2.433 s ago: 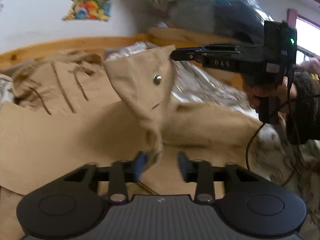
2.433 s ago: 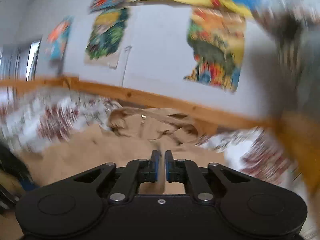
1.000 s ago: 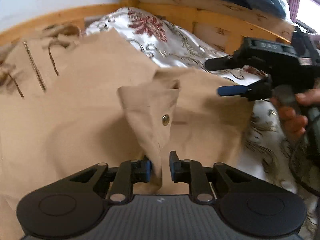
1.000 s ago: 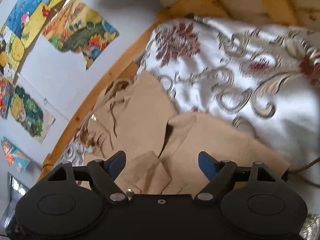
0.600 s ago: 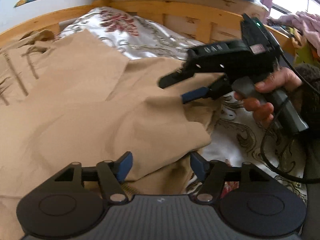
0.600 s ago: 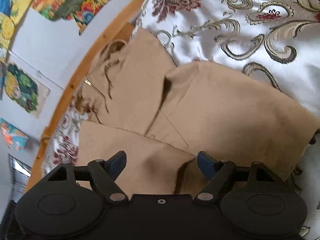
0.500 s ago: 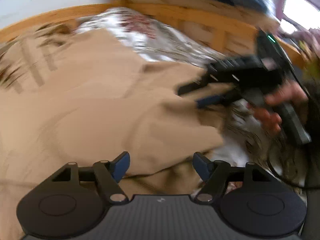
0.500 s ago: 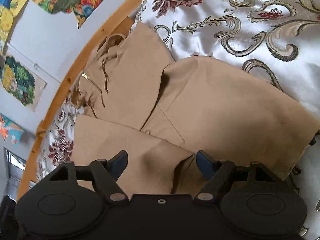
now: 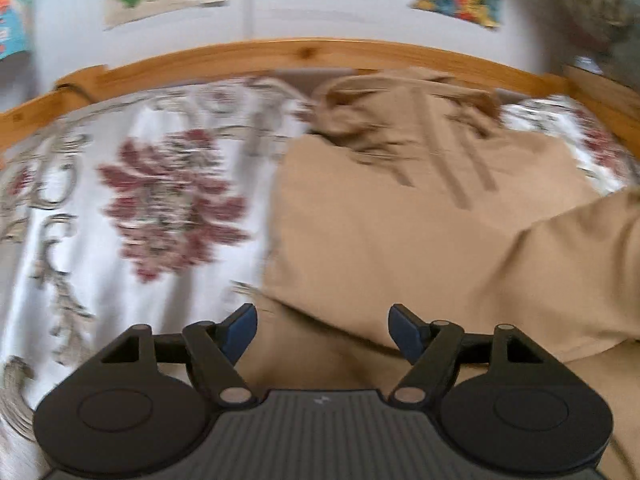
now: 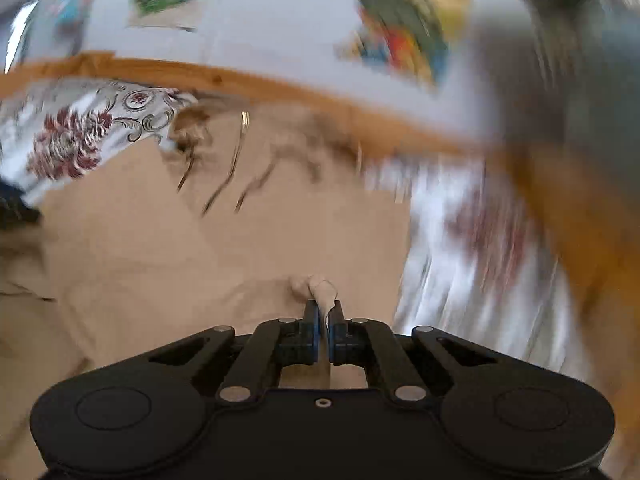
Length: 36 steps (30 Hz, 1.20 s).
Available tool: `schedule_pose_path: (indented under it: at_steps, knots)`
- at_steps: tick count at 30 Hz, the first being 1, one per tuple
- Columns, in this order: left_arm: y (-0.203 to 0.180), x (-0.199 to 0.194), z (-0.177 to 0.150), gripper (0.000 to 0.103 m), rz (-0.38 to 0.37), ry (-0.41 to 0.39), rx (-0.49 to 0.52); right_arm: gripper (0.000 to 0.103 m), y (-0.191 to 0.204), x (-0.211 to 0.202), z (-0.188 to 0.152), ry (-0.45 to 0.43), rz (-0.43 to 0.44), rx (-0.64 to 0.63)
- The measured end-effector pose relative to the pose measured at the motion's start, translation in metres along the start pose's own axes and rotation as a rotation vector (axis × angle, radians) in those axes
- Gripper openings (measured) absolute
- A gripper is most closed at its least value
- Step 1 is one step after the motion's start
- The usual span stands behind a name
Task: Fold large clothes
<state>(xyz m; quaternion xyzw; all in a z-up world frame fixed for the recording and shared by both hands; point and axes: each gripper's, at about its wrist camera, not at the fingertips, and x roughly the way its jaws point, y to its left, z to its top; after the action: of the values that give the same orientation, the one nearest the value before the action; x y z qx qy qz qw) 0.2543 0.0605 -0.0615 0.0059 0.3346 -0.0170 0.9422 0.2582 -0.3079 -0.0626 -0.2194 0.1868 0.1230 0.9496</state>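
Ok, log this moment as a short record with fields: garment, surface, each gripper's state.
garment: tan garment, spread on the bed with its drawstring end toward the rail
surface: floral bedspread inside a wooden bed rail
left gripper: open, fingers over the garment's near edge, holding nothing
right gripper: shut on a pinch of the tan garment
image quality: both views motion-blurred

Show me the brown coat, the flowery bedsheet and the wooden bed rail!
brown coat (image 9: 400, 216), left wrist view, flat body.
flowery bedsheet (image 9: 168, 200), left wrist view, red flower.
wooden bed rail (image 9: 280, 54), left wrist view, top edge.
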Motion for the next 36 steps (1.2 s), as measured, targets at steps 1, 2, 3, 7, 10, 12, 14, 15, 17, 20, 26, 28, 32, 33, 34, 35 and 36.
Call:
schedule_pose_path:
  at_steps: [1,2,3,7,10,12,14,15,17,20,26,28,32,33,34,35,36]
  knots:
    - [0.007,0.005,0.003,0.077,0.021,0.006,-0.006,0.003,-0.005,0.010,0.004,-0.012,-0.013,-0.028]
    - [0.011,0.011,0.007,0.077,0.032,0.009,-0.012,0.003,-0.010,0.026,0.011,-0.005,-0.019,-0.046]
    - [0.016,0.017,0.011,0.077,0.037,0.010,-0.015,0.003,-0.011,0.037,0.013,0.011,-0.024,-0.060]
    - [0.027,0.045,0.029,0.077,0.054,-0.018,-0.049,0.003,-0.033,0.089,-0.003,0.145,-0.042,-0.103]
    - [0.032,0.066,0.043,0.077,-0.005,-0.035,-0.083,0.003,-0.054,0.101,-0.027,0.205,-0.035,-0.017]
    - [0.030,0.079,0.050,0.077,-0.051,-0.026,-0.044,0.003,-0.053,0.098,-0.039,0.211,-0.005,0.033]
    - [0.022,0.098,0.058,0.064,-0.040,0.038,0.026,0.004,-0.050,0.094,-0.049,0.206,0.016,0.051]
    - [0.018,0.106,0.058,0.032,-0.012,0.066,0.065,0.004,-0.049,0.091,-0.054,0.200,0.012,0.052]
    - [0.009,0.113,0.057,0.014,0.034,0.080,0.120,0.004,-0.048,0.088,-0.058,0.199,0.007,0.083]
    - [-0.001,0.111,0.055,0.001,0.103,0.050,0.160,0.004,-0.043,0.086,-0.054,0.190,-0.002,0.085]
    - [0.018,0.083,0.051,0.001,0.138,-0.091,-0.003,0.003,-0.017,0.058,-0.030,-0.032,-0.106,-0.054]
    - [0.025,0.097,0.050,0.000,0.152,-0.043,-0.013,0.003,-0.014,0.063,-0.037,0.035,-0.111,-0.074]
    - [0.042,0.107,0.047,0.001,0.226,0.085,-0.107,0.003,-0.035,0.102,-0.067,0.278,-0.070,0.007]
    - [0.038,0.099,0.048,0.003,0.230,0.066,-0.087,0.003,-0.032,0.096,-0.069,0.263,-0.067,0.023]
    - [0.029,0.090,0.049,0.007,0.243,0.041,-0.042,0.011,-0.036,0.085,-0.070,0.247,-0.067,0.035]
    - [0.019,0.080,0.049,0.024,0.247,0.013,0.012,0.017,-0.038,0.075,-0.067,0.232,-0.079,0.041]
    - [0.009,0.072,0.050,0.051,0.242,-0.014,0.049,0.033,-0.035,0.070,-0.058,0.216,-0.088,0.042]
